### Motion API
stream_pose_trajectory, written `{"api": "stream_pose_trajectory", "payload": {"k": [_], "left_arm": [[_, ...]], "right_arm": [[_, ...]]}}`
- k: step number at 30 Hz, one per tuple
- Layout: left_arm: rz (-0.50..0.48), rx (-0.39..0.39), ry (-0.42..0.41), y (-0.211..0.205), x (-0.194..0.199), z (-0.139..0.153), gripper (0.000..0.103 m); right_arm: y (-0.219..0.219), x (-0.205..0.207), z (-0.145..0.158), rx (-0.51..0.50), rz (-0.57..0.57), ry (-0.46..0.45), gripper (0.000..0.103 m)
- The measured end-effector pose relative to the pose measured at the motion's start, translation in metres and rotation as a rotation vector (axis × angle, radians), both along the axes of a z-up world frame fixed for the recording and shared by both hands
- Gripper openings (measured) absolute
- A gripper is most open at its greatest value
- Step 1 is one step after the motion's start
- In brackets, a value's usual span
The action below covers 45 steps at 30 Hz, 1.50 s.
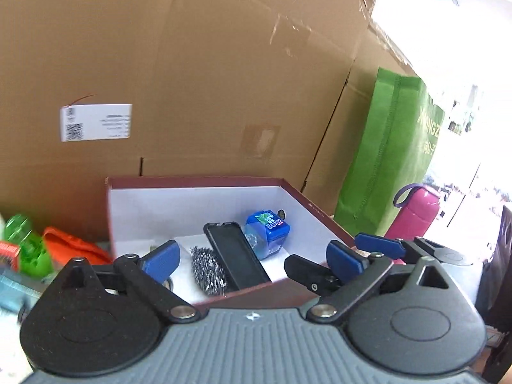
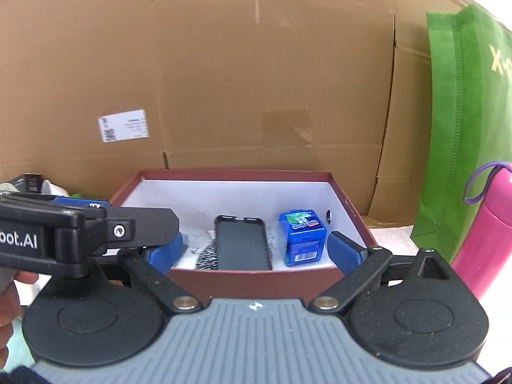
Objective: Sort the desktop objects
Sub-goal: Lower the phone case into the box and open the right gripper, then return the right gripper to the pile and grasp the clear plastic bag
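Cardboard cartons (image 2: 224, 80) wall off the back of the desk, with a green fabric bag (image 2: 464, 128) and a pink flask (image 2: 489, 233) standing to the right. Just in front of the cartons sits the maroon box (image 2: 256, 280), white inside, serving as the sorting bin. Contents, seen from the right wrist: a black phone case (image 2: 241, 243) lying open side up in the middle, a blue Mentos tub (image 2: 304, 236) to its right, and a steel-wool scourer (image 2: 206, 257) partly tucked under the case's left edge. The left gripper (image 1: 252, 259) hovers at the near wall of the box with its jaws spread wide and nothing between them; the right gripper (image 2: 256, 252) is likewise released and empty, its blue pads straddling the box's near corners. Unsorted clutter lies left of the box in the left wrist view: a green plastic item (image 1: 27, 246) and an orange item (image 1: 70, 246), both blurred. Handling judgement: the phone case looks light and flexible, so it is best pinched across its long rims, not its thin floor. The Mentos tub seems rigid, light and smooth-sided, so a squeeze across two flat faces should hold, though the glossy label may slip. The scourer is springy and compressible, will snag, and any grasp through its bulk should do. Three items appear already binned; the clutter to the left is probably next.
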State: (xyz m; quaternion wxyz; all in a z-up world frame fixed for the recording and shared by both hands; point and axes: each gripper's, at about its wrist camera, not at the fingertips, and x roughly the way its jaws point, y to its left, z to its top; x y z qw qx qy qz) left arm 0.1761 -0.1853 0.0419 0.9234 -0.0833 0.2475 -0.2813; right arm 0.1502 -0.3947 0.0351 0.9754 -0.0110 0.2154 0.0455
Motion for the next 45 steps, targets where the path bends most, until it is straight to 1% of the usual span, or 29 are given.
{"api": "stream_pose_trajectory", "payload": {"k": [2,4,10,14,17,19,22,25,27,30,33,36,40,43,45], "left_arm": [[0.013,-0.023,0.003,0.011,-0.012,0.000,0.103],[0.034,-0.028,-0.012,0.020,-0.026,0.000,0.103],[0.099,0.032,-0.072,0.041,-0.064,-0.001,0.103],[0.095,0.014,-0.081,0.059,-0.081,-0.007,0.103],[0.081,-0.032,-0.065,0.078,-0.092,-0.016,0.103],[0.117,-0.034,-0.046,0.089,-0.100,-0.022,0.103],[0.180,-0.015,0.001,0.103,-0.108,-0.035,0.103],[0.210,0.002,0.036,0.118,-0.112,-0.049,0.103],[0.269,0.008,0.060,0.128,-0.113,-0.058,0.103],[0.297,-0.011,0.101,0.141,-0.107,-0.070,0.103],[0.308,-0.009,0.143,0.147,-0.095,-0.078,0.103],[0.341,0.002,0.186,0.145,-0.086,-0.084,0.103],[0.325,-0.023,0.239,0.140,-0.076,-0.093,0.102],[0.319,-0.031,0.257,0.135,-0.070,-0.097,0.100],[0.326,-0.038,0.271,0.133,-0.065,-0.099,0.099]], "right_arm": [[0.007,-0.014,0.003,-0.003,0.014,-0.021,0.095],[0.015,-0.026,0.004,-0.003,0.033,-0.033,0.095],[0.042,-0.059,0.002,0.001,0.078,-0.051,0.095],[0.055,-0.082,-0.003,0.027,0.100,-0.067,0.095],[0.062,-0.100,-0.009,0.048,0.126,-0.081,0.095],[0.068,-0.109,-0.016,0.057,0.147,-0.077,0.095],[0.081,-0.116,-0.029,0.043,0.198,-0.057,0.095],[0.095,-0.117,-0.042,0.029,0.242,-0.019,0.095],[0.104,-0.114,-0.050,0.036,0.278,0.015,0.095],[0.117,-0.107,-0.060,0.036,0.322,0.067,0.095],[0.127,-0.097,-0.067,0.029,0.342,0.099,0.095],[0.135,-0.089,-0.072,0.014,0.359,0.129,0.095],[0.143,-0.078,-0.082,-0.015,0.395,0.169,0.094],[0.146,-0.070,-0.088,-0.021,0.417,0.192,0.094],[0.146,-0.064,-0.092,-0.013,0.429,0.206,0.090]]}}
